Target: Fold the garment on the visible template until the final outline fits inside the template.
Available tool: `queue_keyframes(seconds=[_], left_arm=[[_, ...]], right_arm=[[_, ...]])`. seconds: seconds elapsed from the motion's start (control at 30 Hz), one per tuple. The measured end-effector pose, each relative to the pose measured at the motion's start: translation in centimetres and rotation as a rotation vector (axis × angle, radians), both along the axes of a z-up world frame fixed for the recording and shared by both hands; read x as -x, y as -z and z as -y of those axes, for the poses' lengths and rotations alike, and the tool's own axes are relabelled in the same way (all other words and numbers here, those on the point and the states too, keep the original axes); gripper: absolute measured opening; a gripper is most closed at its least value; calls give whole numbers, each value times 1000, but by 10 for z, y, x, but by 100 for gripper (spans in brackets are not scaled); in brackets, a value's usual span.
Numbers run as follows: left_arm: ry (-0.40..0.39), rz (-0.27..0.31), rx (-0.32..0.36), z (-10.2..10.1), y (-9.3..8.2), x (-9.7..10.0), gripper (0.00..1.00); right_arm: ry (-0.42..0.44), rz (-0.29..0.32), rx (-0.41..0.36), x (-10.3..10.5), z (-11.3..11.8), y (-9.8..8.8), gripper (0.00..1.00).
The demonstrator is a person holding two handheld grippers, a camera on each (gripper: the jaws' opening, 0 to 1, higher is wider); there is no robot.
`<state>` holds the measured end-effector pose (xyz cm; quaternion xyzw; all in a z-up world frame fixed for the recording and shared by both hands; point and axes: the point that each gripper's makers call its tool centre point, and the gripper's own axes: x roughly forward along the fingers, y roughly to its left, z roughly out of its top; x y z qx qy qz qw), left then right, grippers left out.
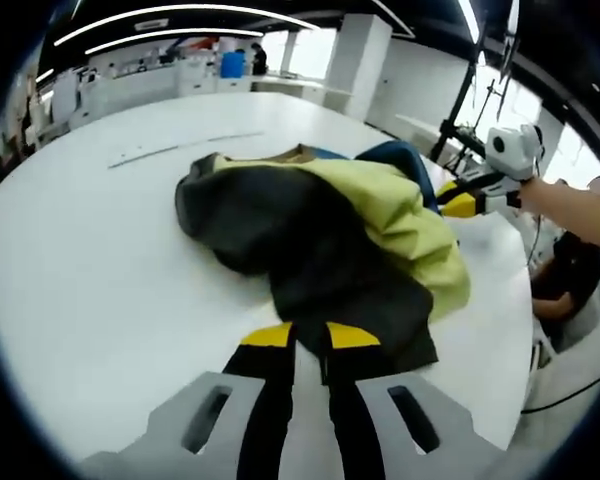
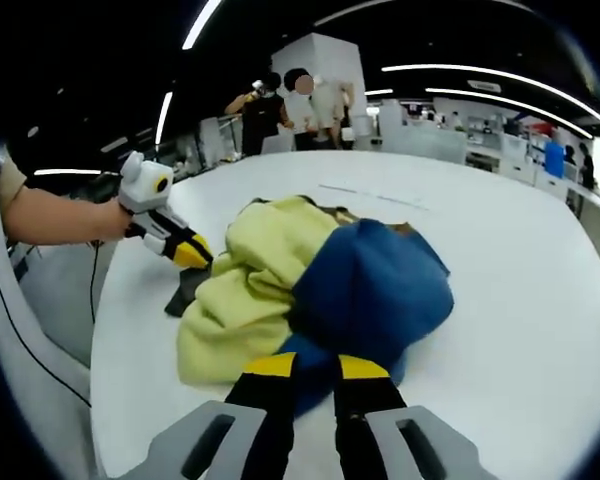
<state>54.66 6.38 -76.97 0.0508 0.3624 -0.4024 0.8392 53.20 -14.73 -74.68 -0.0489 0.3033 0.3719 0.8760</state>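
While garment (image 1: 320,240) lies bunched – people (image 2: 285,110) beyond, template line (image 1: 180,148) perhaps.

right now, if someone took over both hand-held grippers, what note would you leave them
Left hand-held gripper: jaws closed at the dark grey edge of the garment; whether they pinch cloth is unclear.
Right hand-held gripper: jaws together at the blue part of the same garment, grip likewise unclear.
The garment lies bunched in a heap of grey, yellow and blue on the white table.
Thin template lines show beyond the heap.
Done: no neat fold visible.
Left: spread it flat, fold it and fit it inside the template.
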Motion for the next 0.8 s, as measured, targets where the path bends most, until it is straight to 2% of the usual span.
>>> queue_keyframes(seconds=[0.43, 0.8], left_arm=[[-4, -7, -1, -2, 1, 0, 0], [1, -4, -15, -4, 0, 0, 0]], right_arm=[[3, -3, -12, -1, -2, 0, 0], [8, 9, 9, -3, 0, 1, 0]])
